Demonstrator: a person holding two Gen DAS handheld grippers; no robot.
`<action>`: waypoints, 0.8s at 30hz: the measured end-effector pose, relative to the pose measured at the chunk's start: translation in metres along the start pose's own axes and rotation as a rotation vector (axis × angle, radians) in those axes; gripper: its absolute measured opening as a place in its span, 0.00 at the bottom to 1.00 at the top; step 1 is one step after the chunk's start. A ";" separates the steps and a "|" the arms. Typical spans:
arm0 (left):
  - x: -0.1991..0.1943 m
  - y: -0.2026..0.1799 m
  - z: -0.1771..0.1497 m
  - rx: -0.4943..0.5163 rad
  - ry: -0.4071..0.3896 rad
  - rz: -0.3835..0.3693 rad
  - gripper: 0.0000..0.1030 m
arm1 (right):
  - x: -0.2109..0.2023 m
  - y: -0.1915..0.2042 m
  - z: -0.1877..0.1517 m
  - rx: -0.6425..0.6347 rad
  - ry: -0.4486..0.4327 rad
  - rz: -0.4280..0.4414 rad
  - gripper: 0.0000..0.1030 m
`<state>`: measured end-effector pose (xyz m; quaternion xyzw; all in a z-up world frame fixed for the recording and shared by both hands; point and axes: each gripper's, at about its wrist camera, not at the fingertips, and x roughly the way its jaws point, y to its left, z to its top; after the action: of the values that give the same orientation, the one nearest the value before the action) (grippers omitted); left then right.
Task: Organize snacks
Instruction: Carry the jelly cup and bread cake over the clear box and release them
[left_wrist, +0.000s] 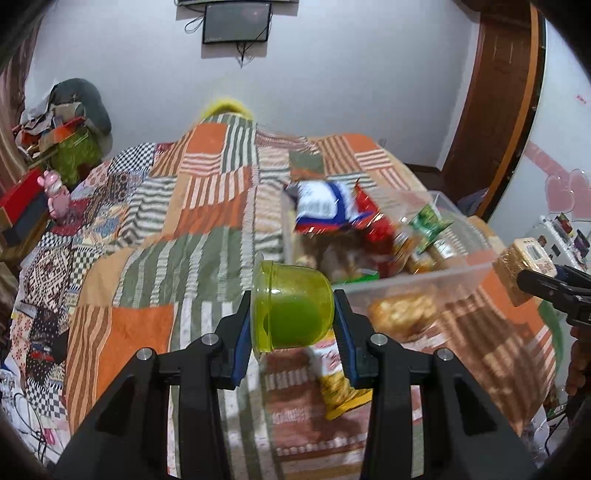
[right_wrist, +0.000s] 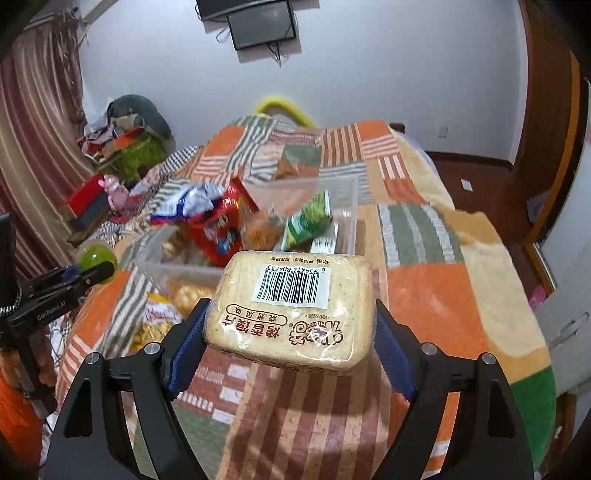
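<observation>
Left gripper (left_wrist: 293, 314): closed on a green cup (left_wrist: 291, 304), tipped on its side, pads pressing its round wall, lifted clear of the bed (left_wrist: 140, 266). Right gripper (right_wrist: 291, 332): jaws wide but clamped on a wrapped block (right_wrist: 295, 310), barcode side up, also held above the quilt.

Ahead of both grippers, slightly lower: a clear bin (right_wrist: 192, 271) already crowded with a red bag (right_wrist: 218, 225), a blue-white bag (left_wrist: 325, 208) and a green packet (right_wrist: 308, 219). Below the left gripper, near its right finger: a yellow bag (left_wrist: 341, 384) lying on the bed, not yet binned.

Likely step: carrying both snacks toward the bin.

Risks from here:
- Cup slipping or rotating. Smooth curved plastic, held on its side between flat pads; a jolt could roll it out onto the quilt, and liquid or gel inside could shift the balance. Lid seal cannot be judged.
- Block sliding out. Slick film wrap and a grip near the widest span leave little reserve; tilting further down could let it slide forward.
- Crushing. More squeeze on the block may deform it.
- Collision. Both grippers aimed at the same bin from either side; arriving together could knock fingers or snacks.
- Overfill. Tall bags stand above the rim; dropping onto them could send the cup rolling back out or tip a bag over the wall.
</observation>
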<state>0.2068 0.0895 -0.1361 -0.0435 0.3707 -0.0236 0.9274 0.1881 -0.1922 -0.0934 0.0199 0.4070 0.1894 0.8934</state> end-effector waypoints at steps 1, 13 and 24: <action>-0.001 -0.003 0.003 0.003 -0.007 -0.006 0.38 | 0.000 0.000 0.003 0.002 -0.007 0.002 0.78; 0.023 -0.037 0.029 0.052 -0.021 -0.069 0.39 | 0.030 0.004 0.030 -0.002 -0.030 0.014 0.78; 0.062 -0.049 0.035 0.065 0.025 -0.083 0.39 | 0.070 -0.001 0.036 -0.001 0.031 0.003 0.78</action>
<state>0.2756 0.0387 -0.1485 -0.0283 0.3794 -0.0746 0.9218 0.2566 -0.1644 -0.1199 0.0171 0.4205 0.1910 0.8868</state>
